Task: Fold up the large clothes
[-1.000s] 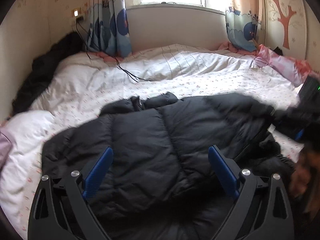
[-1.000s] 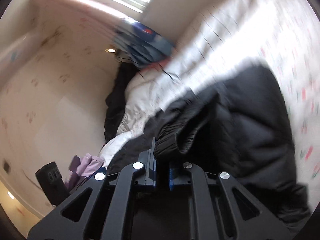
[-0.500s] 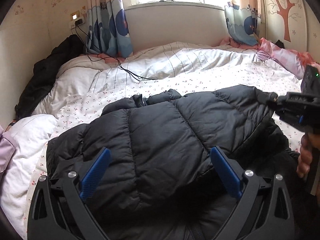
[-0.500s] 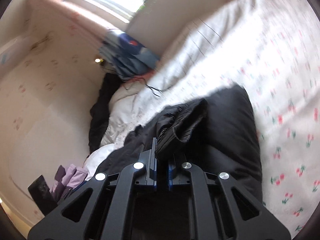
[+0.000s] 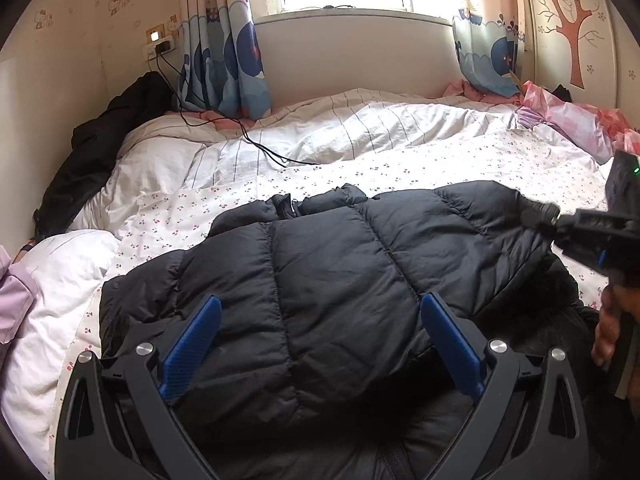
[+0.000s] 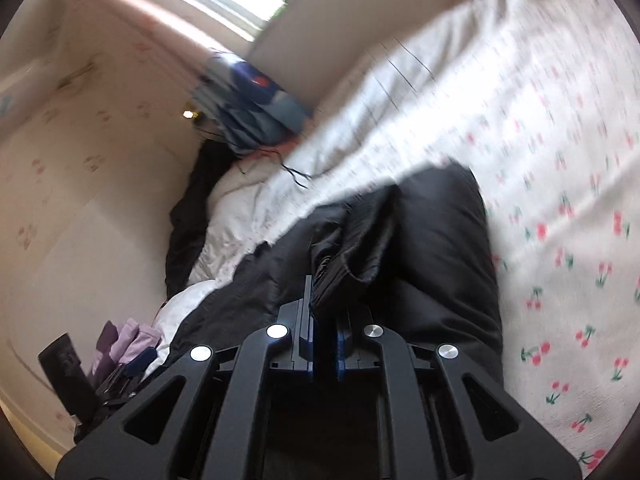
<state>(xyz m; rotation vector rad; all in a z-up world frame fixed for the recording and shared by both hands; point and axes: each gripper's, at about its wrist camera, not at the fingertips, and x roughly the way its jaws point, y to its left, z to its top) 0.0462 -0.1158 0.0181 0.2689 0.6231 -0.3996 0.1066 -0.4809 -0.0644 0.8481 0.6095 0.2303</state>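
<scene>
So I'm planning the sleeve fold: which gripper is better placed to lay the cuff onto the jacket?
Right. The right gripper is already shut on the sleeve cuff over the black puffer jacket; the left gripper hangs open, holding nothing.

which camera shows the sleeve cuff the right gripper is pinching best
The right wrist view: the gathered cuff sits close up, clamped in the right gripper. The left wrist view shows it only small and dark at the right edge, against the black jacket.

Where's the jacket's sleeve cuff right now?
The sleeve cuff is pinched in the right gripper, over the black puffer jacket on the bed's right side.
</scene>
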